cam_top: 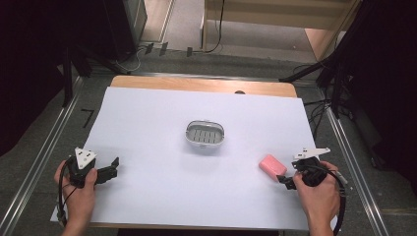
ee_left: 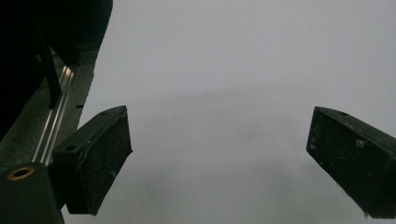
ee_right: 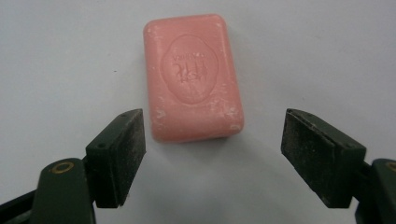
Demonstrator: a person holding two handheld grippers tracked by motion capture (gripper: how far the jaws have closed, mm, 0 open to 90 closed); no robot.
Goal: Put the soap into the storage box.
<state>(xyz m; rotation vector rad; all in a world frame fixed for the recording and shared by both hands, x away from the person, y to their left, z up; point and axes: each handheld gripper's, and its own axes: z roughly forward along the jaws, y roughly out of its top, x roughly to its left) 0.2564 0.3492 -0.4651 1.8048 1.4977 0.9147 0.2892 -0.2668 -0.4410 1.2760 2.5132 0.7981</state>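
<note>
High view: we look down and fwd over the whole table (cam_top: 147, 82). Gripper views sit low, close to the white sheet (cam_top: 162, 187). Right gripper view shares the pink soap (ee_right: 192, 77) w/ high view.

Lying over a pale wooden tabletop (cam_top: 206, 84), a white paper sheet (cam_top: 162, 196); running alongside, silver metal rails (cam_top: 39, 160); trailing across grey floor (cam_top: 246, 63), black cables (cam_top: 216, 34).

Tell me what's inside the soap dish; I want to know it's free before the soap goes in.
The dish holds a slotted grey drain insert, no soap. What's under the insert is hidden.
</note>
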